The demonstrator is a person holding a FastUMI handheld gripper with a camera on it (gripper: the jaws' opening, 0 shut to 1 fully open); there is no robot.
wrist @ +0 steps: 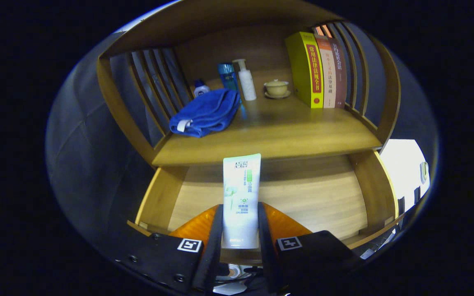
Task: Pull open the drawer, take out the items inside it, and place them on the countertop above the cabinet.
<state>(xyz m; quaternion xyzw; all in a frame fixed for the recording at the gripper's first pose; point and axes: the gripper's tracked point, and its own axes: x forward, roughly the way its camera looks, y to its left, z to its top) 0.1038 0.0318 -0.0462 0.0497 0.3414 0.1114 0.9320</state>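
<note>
The gripper (240,230) is clamping a white and green tube (241,193) between its two fingers, one finger pressing on each side of the tube's lower part. The tube is standing upright, its flat top reaching up ahead of the fingers to the front edge of the countertop (270,144). Beneath and beyond the fingers the open drawer (315,201) is showing its bare wooden bottom. On the countertop, a folded blue towel (206,113) is lying to the left, with a small bottle (200,87) behind it, a blue bottle (228,77) and a white pump bottle (246,80) beside it, a lidded cup (277,87) on a saucer near the middle, and three books (319,68) standing upright at the right.
</note>
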